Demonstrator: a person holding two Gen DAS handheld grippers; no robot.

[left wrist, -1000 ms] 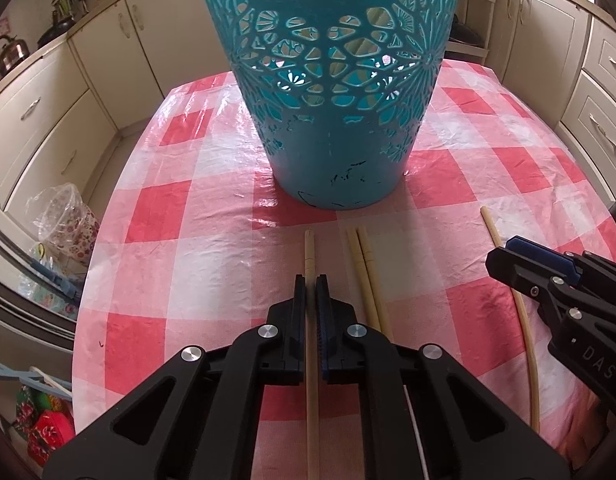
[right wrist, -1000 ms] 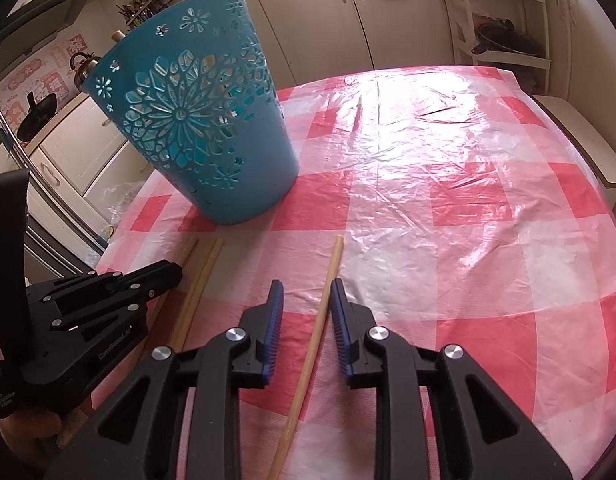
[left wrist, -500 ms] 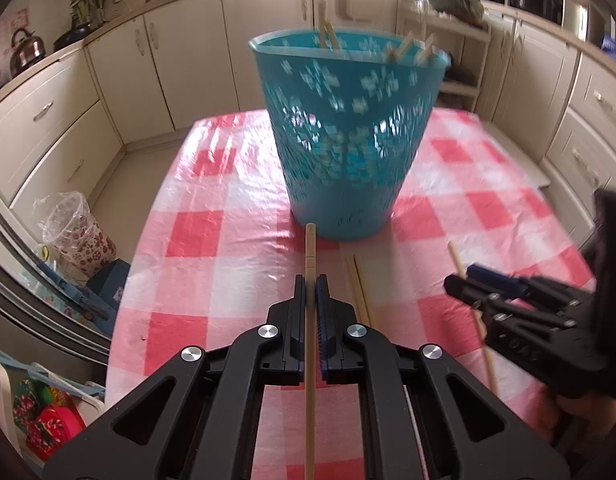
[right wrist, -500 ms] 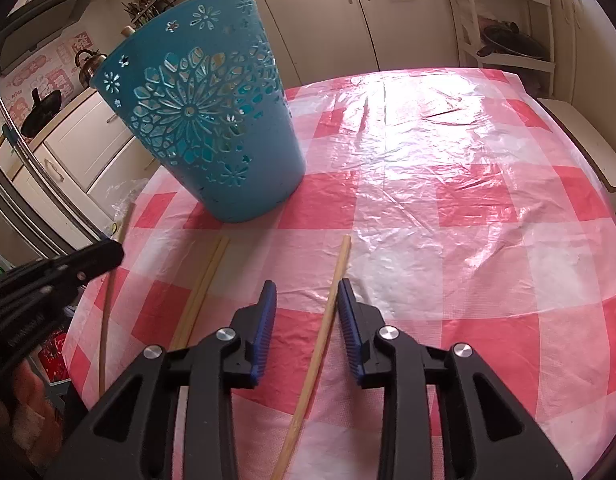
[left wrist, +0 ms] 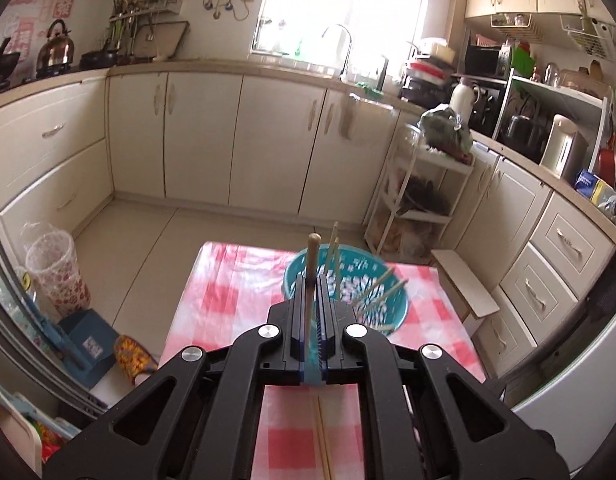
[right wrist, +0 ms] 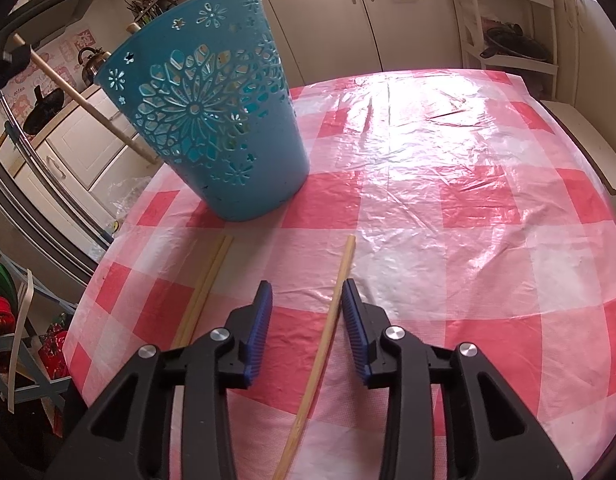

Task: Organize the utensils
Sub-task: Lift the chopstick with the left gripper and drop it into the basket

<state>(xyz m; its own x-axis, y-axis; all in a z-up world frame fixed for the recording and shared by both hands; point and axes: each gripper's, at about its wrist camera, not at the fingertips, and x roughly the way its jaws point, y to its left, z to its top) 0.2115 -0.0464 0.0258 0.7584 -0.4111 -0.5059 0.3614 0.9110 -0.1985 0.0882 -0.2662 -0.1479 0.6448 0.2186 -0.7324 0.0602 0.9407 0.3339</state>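
My left gripper (left wrist: 311, 280) is shut on a wooden chopstick (left wrist: 311, 256) and holds it high above the table, over the teal cut-out basket (left wrist: 392, 312). Several chopsticks stand in the basket. In the right wrist view the same held chopstick (right wrist: 84, 102) hangs in the air left of the basket (right wrist: 212, 128). My right gripper (right wrist: 308, 292) is open low over the table, its fingers on either side of a single chopstick (right wrist: 332, 312) lying there. A pair of chopsticks (right wrist: 206, 286) lies to its left, also seen in the left wrist view (left wrist: 323, 440).
The table has a red and white checked plastic cloth (right wrist: 448, 200). Cream cabinets (left wrist: 196, 136) line the kitchen walls. A white shelf rack (left wrist: 420, 204) and a low stool (left wrist: 464, 284) stand past the table's far right. A bin with a plastic liner (left wrist: 54, 268) stands on the floor at left.
My left gripper has lifted its chopstick off the table and risen high above the basket. My right gripper has opened wider around the single chopstick on the table.
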